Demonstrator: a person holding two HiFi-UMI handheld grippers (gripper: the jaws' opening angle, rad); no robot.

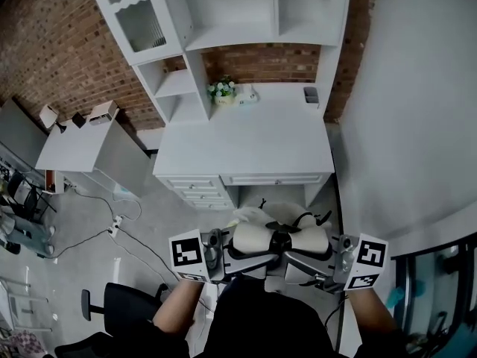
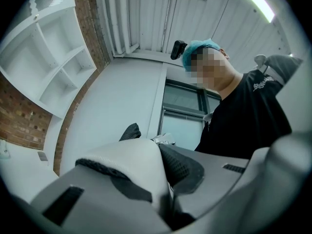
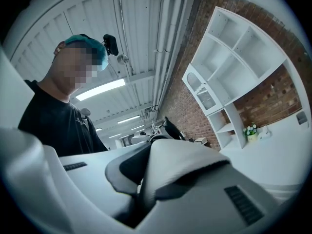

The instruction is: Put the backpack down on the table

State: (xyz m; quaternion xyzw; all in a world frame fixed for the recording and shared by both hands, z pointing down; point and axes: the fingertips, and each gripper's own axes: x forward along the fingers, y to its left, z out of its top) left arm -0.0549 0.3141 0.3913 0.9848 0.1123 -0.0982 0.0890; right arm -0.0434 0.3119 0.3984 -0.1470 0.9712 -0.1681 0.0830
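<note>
In the head view, the white backpack [image 1: 279, 226] with black trim hangs close in front of my body, below the front edge of the white table [image 1: 246, 144]. My left gripper [image 1: 250, 258] is shut on its left padded shoulder strap [image 1: 252, 238], and my right gripper [image 1: 294, 263] is shut on the right strap [image 1: 313, 239]. In the left gripper view the white strap [image 2: 131, 162] is pinched between the grey jaws of the gripper [image 2: 165, 201]. The right gripper view shows the other strap [image 3: 183, 162] clamped the same way in its gripper [image 3: 141, 201]. The bag's lower body is hidden.
A small flower pot [image 1: 222, 89] and a grey holder [image 1: 311, 95] stand at the table's back. Drawers [image 1: 201, 190] sit under its left front. A grey side table [image 1: 74, 144], floor cables [image 1: 112, 230] and a black chair [image 1: 123, 304] are to the left, and a white wall [image 1: 402, 125] to the right.
</note>
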